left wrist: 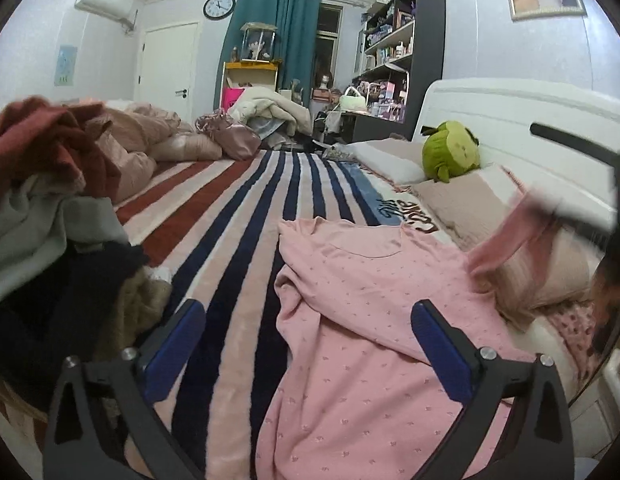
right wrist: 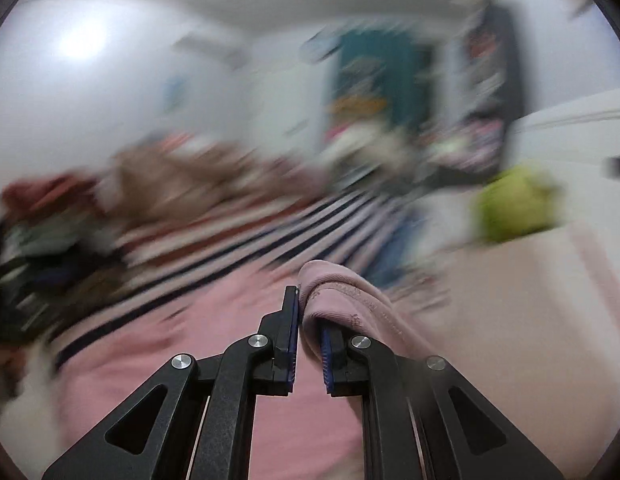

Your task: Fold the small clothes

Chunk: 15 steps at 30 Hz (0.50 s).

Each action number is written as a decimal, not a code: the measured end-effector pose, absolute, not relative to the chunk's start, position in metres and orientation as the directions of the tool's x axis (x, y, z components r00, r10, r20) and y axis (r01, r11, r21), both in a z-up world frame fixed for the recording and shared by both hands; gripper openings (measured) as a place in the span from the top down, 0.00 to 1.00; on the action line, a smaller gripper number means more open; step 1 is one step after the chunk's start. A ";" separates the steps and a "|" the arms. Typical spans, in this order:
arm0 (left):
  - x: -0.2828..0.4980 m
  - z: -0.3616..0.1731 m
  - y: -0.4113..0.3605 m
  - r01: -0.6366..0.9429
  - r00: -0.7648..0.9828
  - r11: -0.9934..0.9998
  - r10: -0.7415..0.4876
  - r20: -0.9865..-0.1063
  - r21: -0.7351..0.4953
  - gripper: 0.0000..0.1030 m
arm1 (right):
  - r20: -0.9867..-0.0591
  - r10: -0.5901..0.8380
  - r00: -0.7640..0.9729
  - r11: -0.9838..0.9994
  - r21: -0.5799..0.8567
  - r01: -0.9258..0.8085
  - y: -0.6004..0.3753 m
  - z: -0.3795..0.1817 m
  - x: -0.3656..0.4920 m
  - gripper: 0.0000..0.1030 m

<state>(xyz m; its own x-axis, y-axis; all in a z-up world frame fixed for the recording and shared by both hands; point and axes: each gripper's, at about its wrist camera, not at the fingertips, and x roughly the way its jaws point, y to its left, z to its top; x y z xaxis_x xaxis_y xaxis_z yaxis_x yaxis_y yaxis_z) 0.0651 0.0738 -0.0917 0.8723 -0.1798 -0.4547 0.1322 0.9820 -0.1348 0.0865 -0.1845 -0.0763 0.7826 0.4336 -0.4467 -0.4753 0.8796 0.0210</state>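
At nine o'clock in the left wrist view a heap of unfolded clothes (left wrist: pixel 49 200) sits on the striped blanket (left wrist: pixel 237 208), well apart from the work. At six o'clock the left gripper (left wrist: pixel 310 344) stands with its jaws spread as wide as they go and nothing between the pads; the left blue pad hangs over bare stripes, the right one over cloth. The pink top (left wrist: pixel 350 320) lies flat from about five o'clock up toward the centre, neckline at the far end, so its long axis runs away from this gripper, roughly in line with the stripes. The near hem falls just under and right of the open jaws.

At three o'clock the right gripper (left wrist: pixel 590 184) is a blurred dark shape with a strip of pink cloth trailing from it. In its own blurred view the right gripper (right wrist: pixel 307 334) is pinched on a pink sleeve or side edge (right wrist: pixel 350 300), whose fold drapes over the right finger toward one o'clock.

My reading: the fold turns on that lifted right edge crossing leftward over the body. The left gripper is nearer the hem and left side, well placed to pin or catch them.
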 end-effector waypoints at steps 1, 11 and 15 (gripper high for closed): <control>0.065 -0.093 0.077 0.134 0.870 0.980 -0.187 -0.456 -0.145 0.01 | -0.491 0.471 0.733 0.856 0.054 -0.514 -0.172 -0.088 0.090 0.95; 0.058 -0.106 0.099 0.151 0.856 0.979 -0.200 -0.476 -0.140 0.01 | -0.716 0.556 0.422 0.784 0.282 -0.553 -0.127 -0.176 0.095 0.41; 0.059 -0.105 0.102 0.151 0.856 0.971 -0.223 -0.466 -0.187 0.01 | -0.687 0.539 0.487 0.819 0.293 -0.493 -0.160 -0.155 0.086 0.37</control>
